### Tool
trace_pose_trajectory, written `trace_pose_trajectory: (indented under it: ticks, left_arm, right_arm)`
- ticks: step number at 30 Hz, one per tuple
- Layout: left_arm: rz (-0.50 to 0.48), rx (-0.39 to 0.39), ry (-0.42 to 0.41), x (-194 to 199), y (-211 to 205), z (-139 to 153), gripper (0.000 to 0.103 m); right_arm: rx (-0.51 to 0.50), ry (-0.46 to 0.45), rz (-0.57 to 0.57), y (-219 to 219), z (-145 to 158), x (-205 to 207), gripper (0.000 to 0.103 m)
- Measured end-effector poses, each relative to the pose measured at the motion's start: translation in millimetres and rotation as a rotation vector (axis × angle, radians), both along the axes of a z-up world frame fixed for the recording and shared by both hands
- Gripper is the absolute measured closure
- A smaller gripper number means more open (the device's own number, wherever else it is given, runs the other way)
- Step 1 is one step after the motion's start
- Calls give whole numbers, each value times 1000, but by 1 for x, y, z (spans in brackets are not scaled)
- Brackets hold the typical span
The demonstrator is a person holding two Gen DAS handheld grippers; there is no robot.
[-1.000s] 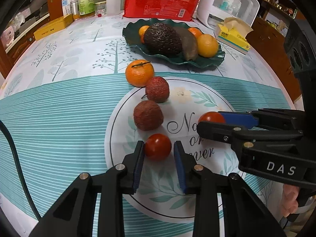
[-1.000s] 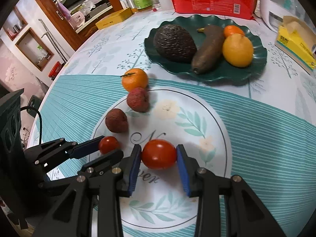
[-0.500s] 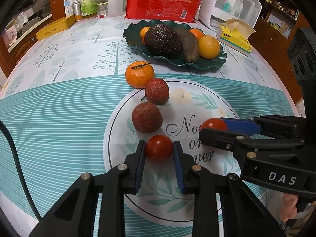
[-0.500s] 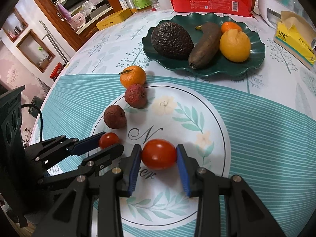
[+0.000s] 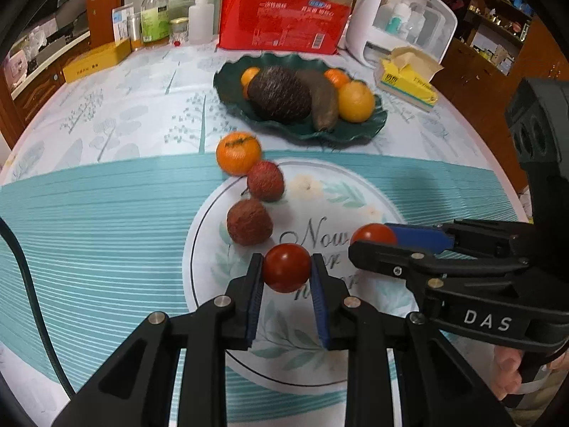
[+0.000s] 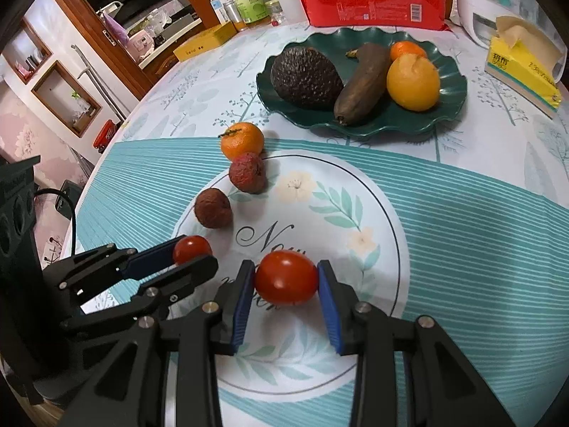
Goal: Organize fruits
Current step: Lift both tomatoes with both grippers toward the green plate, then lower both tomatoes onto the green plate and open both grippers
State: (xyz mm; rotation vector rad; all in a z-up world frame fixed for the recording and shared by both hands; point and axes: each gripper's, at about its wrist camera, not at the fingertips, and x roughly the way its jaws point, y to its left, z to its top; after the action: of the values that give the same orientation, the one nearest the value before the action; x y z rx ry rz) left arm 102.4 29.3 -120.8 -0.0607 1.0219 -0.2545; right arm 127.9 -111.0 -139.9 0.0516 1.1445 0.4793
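My left gripper (image 5: 286, 273) is shut on a small red tomato (image 5: 286, 272), held just above the tablecloth. My right gripper (image 6: 286, 278) is shut on a larger red tomato (image 6: 286, 278); it shows at the right of the left wrist view (image 5: 373, 235). A row of loose fruit runs away from the grippers: a brown lychee (image 5: 249, 222), a red lychee (image 5: 265, 180) and a mandarin (image 5: 238, 153). Beyond them a dark green plate (image 5: 370, 128) holds an avocado (image 5: 279, 93), a brown banana (image 5: 324, 101) and oranges (image 5: 355, 101).
A yellow tissue box (image 5: 409, 77) lies right of the plate. A red package (image 5: 281, 25), a white appliance (image 5: 398, 21), bottles (image 5: 155, 17) and a yellow box (image 5: 96, 62) line the far edge. A black cable (image 5: 32, 291) runs at the left.
My left gripper has closed on the small tomato and lifted it slightly. Both grippers have risen and moved a little back with their tomatoes.
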Motion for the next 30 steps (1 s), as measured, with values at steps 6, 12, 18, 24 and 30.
trace_pose_trajectory:
  ticks: [6, 12, 18, 24, 30]
  left_arm:
    - [-17, -24, -32, -1, -3, 43, 79]
    - [-61, 33, -109, 9, -13, 111, 79]
    - [-69, 113, -260, 30, -23, 206, 79]
    - [-16, 128, -292, 74, -23, 264, 79]
    - [11, 162, -198, 136, -30, 237, 79]
  right_arm:
    - [27, -45, -28, -16, 37, -10, 67]
    - [10, -136, -81, -39, 102, -3, 67]
    - [-7, -294, -127, -55, 205, 14, 67]
    - [-30, -417, -204, -62, 283, 39, 67]
    - [-65, -418, -251, -66, 295, 87, 67]
